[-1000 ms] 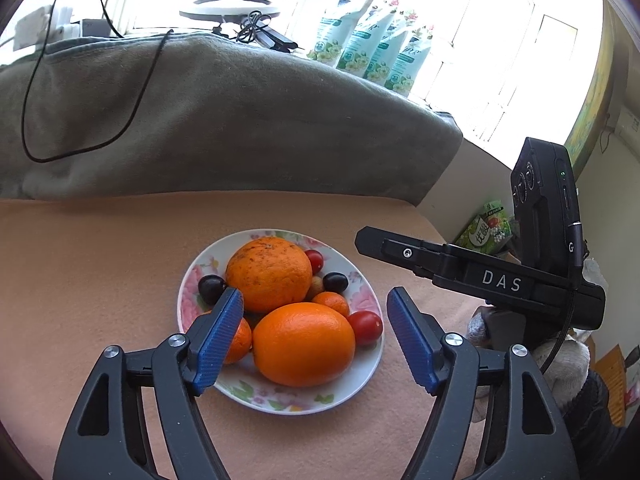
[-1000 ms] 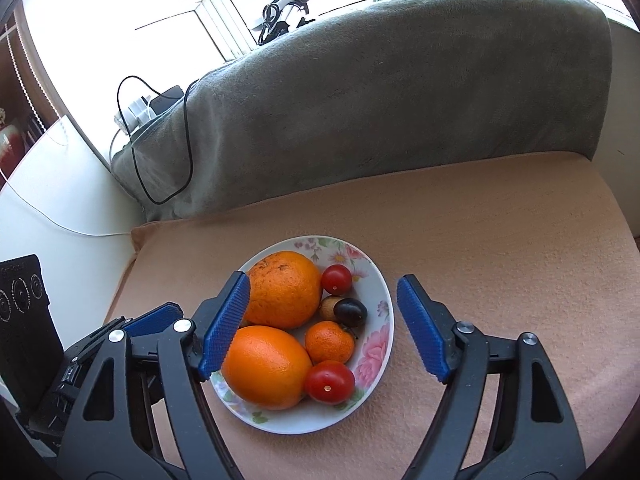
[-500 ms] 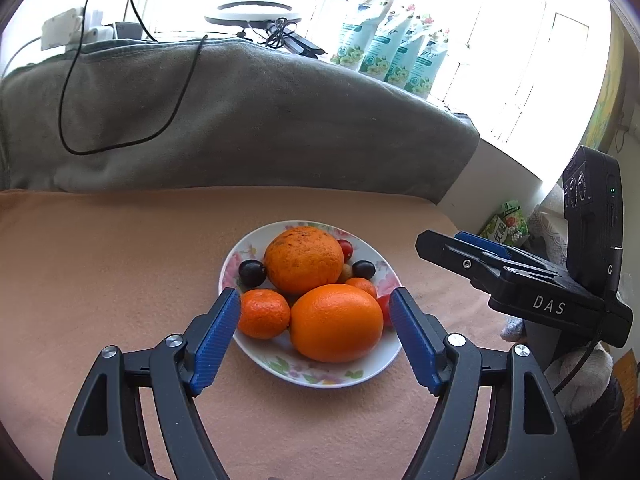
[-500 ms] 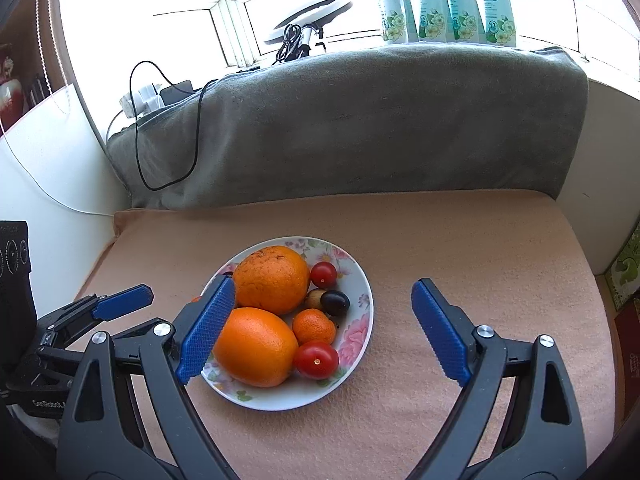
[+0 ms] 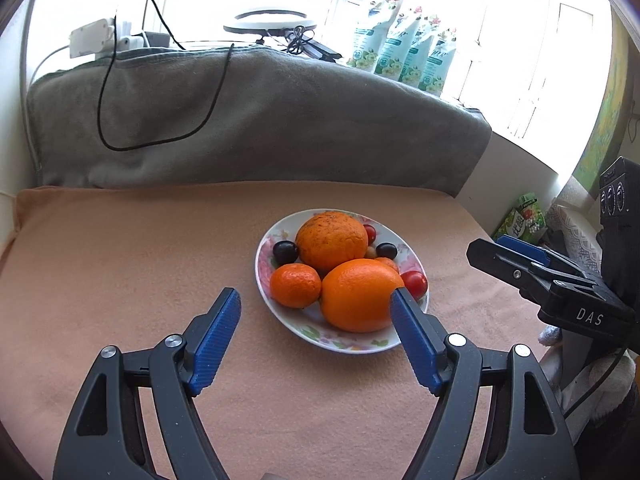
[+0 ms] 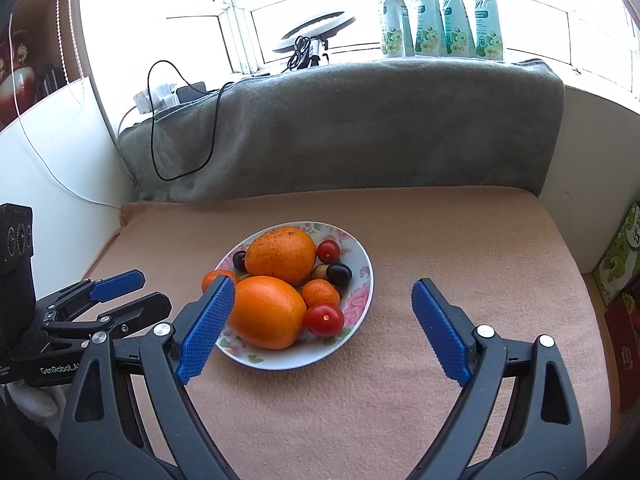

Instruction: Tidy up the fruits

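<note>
A floral plate (image 5: 312, 333) on the peach cloth holds two big oranges (image 5: 356, 296) (image 5: 330, 240), a mandarin (image 5: 295, 285), dark grapes (image 5: 285, 251) and cherry tomatoes (image 5: 416, 282). My left gripper (image 5: 315, 294) hangs open just in front of the plate's near left side, nothing between its pads. In the right wrist view the same plate (image 6: 362, 280) sits ahead and left; my right gripper (image 6: 323, 282) stands wide open short of it, empty. Each gripper shows in the other's view: the right (image 5: 520, 256), the left (image 6: 120, 288).
A grey blanket (image 5: 256, 120) with a black cable (image 5: 108, 128) draped over it rises behind the cloth. Several pouches (image 6: 440, 12) and a ring light (image 6: 316, 28) stand on the windowsill. A green box (image 6: 620, 256) sits off the cloth's right edge.
Both grippers have drawn back from the plate, so the fruit looks smaller and farther. The right gripper's jaws have spread wider. The left one's gap looks the same.
</note>
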`<state>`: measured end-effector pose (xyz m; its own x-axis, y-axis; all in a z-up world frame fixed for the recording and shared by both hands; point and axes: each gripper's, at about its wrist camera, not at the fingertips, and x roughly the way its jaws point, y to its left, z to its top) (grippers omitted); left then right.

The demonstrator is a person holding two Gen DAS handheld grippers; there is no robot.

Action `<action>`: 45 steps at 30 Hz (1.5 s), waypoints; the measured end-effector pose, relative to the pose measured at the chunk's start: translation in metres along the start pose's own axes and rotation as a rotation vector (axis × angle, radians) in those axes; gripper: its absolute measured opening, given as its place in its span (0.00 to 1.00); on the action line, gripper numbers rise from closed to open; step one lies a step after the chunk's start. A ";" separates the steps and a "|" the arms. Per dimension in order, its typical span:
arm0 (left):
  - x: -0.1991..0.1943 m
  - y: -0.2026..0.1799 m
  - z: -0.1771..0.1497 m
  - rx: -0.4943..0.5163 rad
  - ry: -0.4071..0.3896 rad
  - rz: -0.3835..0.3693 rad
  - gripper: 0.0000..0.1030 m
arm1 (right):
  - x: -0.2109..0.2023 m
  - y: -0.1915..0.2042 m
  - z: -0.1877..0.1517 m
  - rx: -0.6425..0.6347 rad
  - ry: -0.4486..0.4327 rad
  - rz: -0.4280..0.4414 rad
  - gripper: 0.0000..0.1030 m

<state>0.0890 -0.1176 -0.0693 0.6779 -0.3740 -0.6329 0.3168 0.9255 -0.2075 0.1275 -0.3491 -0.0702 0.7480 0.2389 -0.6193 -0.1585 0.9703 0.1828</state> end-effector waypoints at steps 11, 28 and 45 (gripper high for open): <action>-0.022 -0.003 -0.010 0.010 -0.024 0.075 0.83 | -0.016 0.001 -0.022 0.014 -0.013 -0.026 0.90; -0.035 0.002 -0.012 0.003 -0.051 0.117 0.87 | -0.019 -0.002 -0.026 0.025 -0.012 -0.034 0.90; -0.042 0.003 -0.008 -0.001 -0.072 0.115 0.87 | -0.018 0.002 -0.026 0.024 -0.007 -0.035 0.90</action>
<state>0.0559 -0.0987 -0.0494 0.7560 -0.2684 -0.5970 0.2335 0.9626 -0.1372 0.0966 -0.3503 -0.0785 0.7573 0.2044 -0.6202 -0.1167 0.9768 0.1793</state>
